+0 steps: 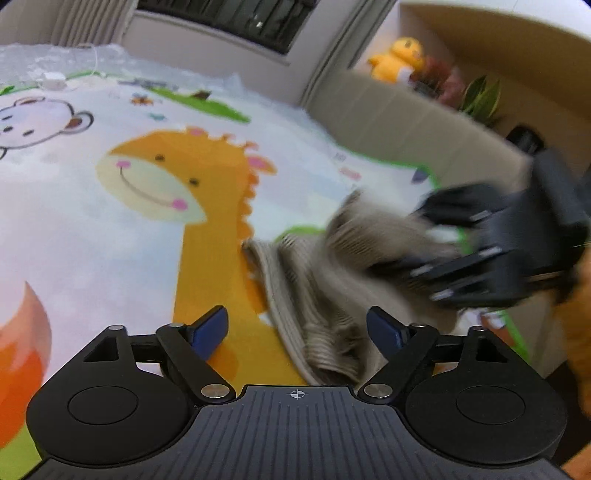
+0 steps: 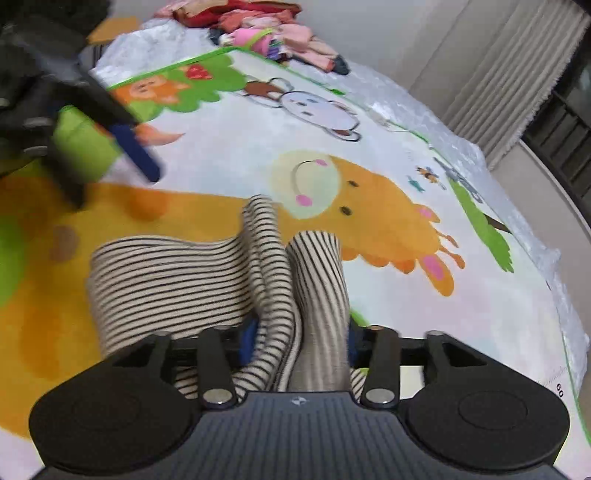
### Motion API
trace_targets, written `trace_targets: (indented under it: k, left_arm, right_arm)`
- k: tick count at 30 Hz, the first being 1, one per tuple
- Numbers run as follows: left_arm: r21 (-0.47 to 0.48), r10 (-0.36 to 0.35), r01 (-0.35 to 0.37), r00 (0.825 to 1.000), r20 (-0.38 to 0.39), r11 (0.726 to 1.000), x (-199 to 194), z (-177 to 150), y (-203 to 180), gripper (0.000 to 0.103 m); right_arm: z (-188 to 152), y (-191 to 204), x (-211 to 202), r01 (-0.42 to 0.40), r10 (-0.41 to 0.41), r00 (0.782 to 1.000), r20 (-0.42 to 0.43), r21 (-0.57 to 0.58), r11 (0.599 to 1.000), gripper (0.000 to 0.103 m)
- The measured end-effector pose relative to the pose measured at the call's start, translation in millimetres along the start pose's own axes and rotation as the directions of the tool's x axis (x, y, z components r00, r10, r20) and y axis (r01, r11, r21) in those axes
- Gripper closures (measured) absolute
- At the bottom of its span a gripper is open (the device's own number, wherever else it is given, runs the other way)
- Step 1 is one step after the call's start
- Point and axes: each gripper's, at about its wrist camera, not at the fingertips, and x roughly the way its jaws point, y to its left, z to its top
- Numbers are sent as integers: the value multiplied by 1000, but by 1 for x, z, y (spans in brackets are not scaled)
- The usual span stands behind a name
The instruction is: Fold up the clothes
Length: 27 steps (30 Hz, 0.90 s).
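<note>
Striped knit garment (image 2: 207, 273) lies bunched on the animal-print mat (image 2: 388, 158), long axis left-right. My right gripper (image 2: 301, 341) straddles a raised fold, grip unclear. My left gripper (image 1: 297, 332) is wide open, empty, above it. Clothes pile (image 2: 280, 33) sits far.

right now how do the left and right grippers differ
The left gripper stands wide open with nothing between its blue pads; the right gripper has bunched striped garment filling the gap between its jaws. The left hangs beside the garment; the right is buried in it. Both are black with blue pads, over the giraffe play mat.
</note>
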Motion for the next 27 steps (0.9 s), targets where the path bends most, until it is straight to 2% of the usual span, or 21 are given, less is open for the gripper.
trace_targets:
  k: [2, 3, 5, 7, 9, 10, 12, 15, 16, 17, 20, 22, 25, 27]
  left_arm:
    - [12, -64, 64, 998, 6, 998, 1, 2, -6, 10]
    - [25, -87, 87, 996, -2, 996, 7, 2, -12, 10]
    - [42, -82, 84, 996, -36, 996, 26, 1, -24, 10]
    - [56, -60, 64, 996, -67, 996, 45, -3, -34, 13]
    - [44, -25, 28, 996, -80, 999, 57, -5, -35, 19]
    - [36, -7, 11, 996, -86, 999, 63, -6, -34, 21]
    - [14, -6, 7, 997, -81, 1000, 67, -6, -30, 21]
    - [-9, 6, -6, 998, -62, 1000, 66, -4, -26, 20]
    - [-19, 10, -11, 998, -55, 1000, 66, -3, -24, 20]
    - [-33, 14, -16, 999, -47, 999, 66, -1, -22, 20]
    - [-82, 31, -35, 999, -40, 996, 67, 2, -13, 15]
    - [-116, 34, -40, 998, -52, 992, 70, 1, -8, 11]
    - [-145, 32, -40, 998, -53, 989, 70, -5, -7, 12]
    - [-153, 24, -33, 998, -59, 988, 70, -8, -10, 14]
  right_arm:
    - [1, -10, -1, 24, -25, 1000, 9, 38, 999, 38]
    - [3, -15, -4, 53, -54, 998, 11, 54, 997, 36]
    - [4, -18, -21, 133, -136, 990, 46, 63, 989, 35]
    - [-2, -27, -46, 245, -259, 962, 93, 139, 960, 33]
    - [-15, -30, -74, 369, -400, 911, 104, 232, 900, 33]
    - [-25, -31, -89, 370, -413, 904, 113, 282, 885, 33]
    - [-48, -28, -114, 288, -372, 917, 142, 407, 867, 33]
    - [-83, -13, -125, 176, -307, 939, 154, 553, 814, 42]
    - [-92, -9, -123, 156, -295, 944, 147, 589, 793, 52]
    - [-101, -6, -118, 142, -288, 948, 138, 624, 768, 70]
    - [-117, -12, -90, 113, -279, 953, 117, 718, 687, 85]
    - [-114, -23, -70, 69, -255, 957, 138, 747, 662, 86]
    - [-93, -28, -26, 97, -221, 970, 99, 679, 727, 85]
    - [-89, -34, -5, 103, -207, 975, 85, 651, 752, 85]
